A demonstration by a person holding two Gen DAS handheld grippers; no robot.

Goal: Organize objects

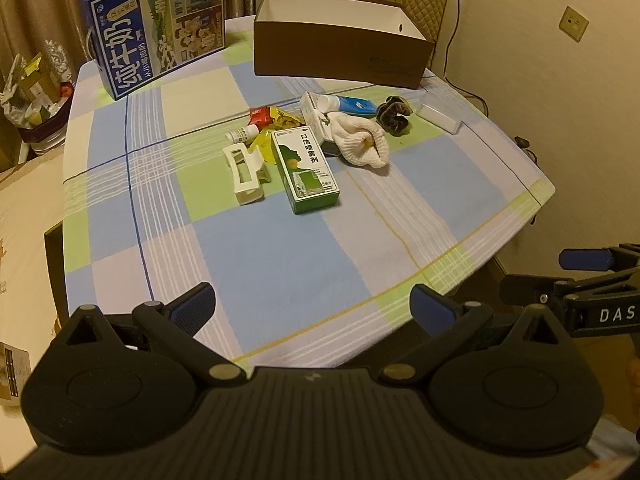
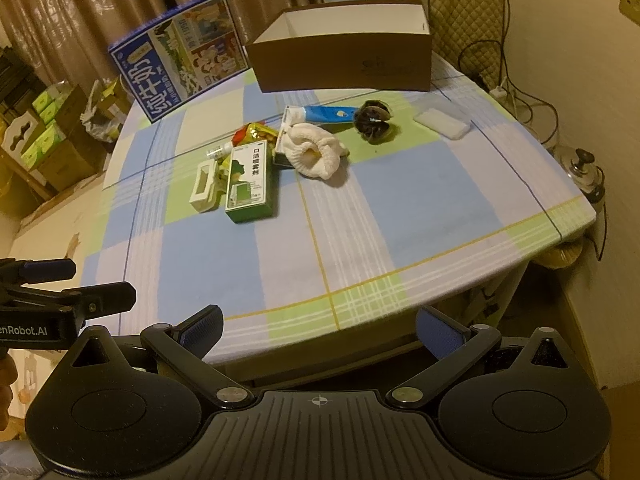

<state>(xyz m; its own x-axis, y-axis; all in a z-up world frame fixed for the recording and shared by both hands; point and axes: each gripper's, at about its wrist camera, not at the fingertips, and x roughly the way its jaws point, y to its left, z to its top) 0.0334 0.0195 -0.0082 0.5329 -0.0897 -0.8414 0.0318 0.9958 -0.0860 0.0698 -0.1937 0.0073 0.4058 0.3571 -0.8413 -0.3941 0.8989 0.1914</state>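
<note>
Clutter [image 1: 304, 148] lying heaped well ahead of both grippers' wide-open, empty fingers [image 1: 196, 306], awaiting sorting into shoebox [image 1: 340, 54] beyond.

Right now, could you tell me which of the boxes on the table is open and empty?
The brown box at the far edge: its top is off, showing a bare white interior. The green box and blue carton are closed.

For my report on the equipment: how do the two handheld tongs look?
Both the left tongs and the right tongs are matte black plastic with ribbed bodies, round pivot housings, silver rivets and blue ribbed pads. White lettering marks their sides.
</note>
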